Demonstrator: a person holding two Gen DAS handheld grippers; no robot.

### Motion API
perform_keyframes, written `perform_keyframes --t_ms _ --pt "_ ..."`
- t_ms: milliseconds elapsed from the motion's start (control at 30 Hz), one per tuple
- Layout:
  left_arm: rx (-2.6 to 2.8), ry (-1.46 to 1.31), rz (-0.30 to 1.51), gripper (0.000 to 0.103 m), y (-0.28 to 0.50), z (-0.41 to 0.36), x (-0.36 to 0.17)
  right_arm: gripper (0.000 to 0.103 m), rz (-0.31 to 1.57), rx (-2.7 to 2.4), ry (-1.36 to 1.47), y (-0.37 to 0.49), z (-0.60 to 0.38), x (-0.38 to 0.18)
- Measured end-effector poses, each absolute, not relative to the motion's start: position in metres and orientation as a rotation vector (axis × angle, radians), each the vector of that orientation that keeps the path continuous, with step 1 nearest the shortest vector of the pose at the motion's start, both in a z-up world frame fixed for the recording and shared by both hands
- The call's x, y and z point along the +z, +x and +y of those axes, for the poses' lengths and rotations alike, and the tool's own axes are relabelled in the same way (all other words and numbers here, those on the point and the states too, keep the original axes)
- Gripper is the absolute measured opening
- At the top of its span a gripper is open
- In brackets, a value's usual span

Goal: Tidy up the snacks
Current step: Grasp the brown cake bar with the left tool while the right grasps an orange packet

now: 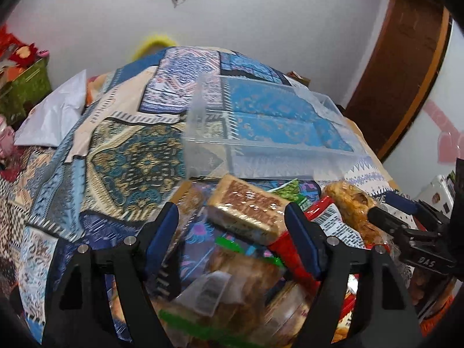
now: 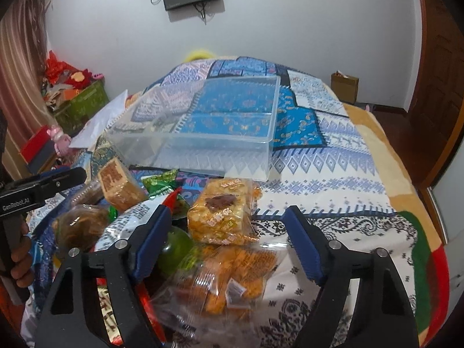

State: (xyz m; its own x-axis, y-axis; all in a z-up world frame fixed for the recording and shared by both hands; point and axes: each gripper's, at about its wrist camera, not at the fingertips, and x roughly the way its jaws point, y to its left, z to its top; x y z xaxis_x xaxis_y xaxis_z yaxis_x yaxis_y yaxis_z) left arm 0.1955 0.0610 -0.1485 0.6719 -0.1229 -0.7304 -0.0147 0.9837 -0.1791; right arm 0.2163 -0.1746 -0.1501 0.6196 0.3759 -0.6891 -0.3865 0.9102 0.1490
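Both tongs, left point(image 1: 232, 226) and right point(image 2: 229, 226), are held wide over crinkly wrapped snacks point(image 2: 223, 217) heaped on the patterned bedspread point(image 2: 333, 174); a clear rectangular plastic bin point(image 2: 203, 150) is seen just beyond.

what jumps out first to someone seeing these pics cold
A heap of wrapped snacks lies on the near end of a bed under a busy blue patchwork bedspread. Just beyond the heap sits a clear plastic bin, with nothing visible inside. Both grippers, left gripper and right gripper, hover over the pile with jaws open; the squarish orange-wrapped cake lies ahead of the right one.
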Motion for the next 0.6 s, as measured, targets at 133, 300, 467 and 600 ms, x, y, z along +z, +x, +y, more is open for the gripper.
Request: perform_keyframes --t_ms 133,300,467,600 --pt "-0.064 -0.148 0.888 0.081 0.209 0.05 -0.157 0.071 0.808 0.442 -0.022 0.221 -0.173 -0.155" --pt "-0.096 -0.161 0.937 0.084 0.22 0.044 -0.169 0.068 0.842 0.467 0.004 0.231 -0.175 -0.162" --pt "-0.093 -0.162 0.972 0.084 0.23 0.038 -0.178 0.059 0.866 0.486 0.017 0.234 -0.175 -0.167" --pt "-0.093 -0.173 0.978 0.083 0.234 0.036 -0.183 0.052 0.881 0.496 0.017 0.234 -0.173 -0.169"
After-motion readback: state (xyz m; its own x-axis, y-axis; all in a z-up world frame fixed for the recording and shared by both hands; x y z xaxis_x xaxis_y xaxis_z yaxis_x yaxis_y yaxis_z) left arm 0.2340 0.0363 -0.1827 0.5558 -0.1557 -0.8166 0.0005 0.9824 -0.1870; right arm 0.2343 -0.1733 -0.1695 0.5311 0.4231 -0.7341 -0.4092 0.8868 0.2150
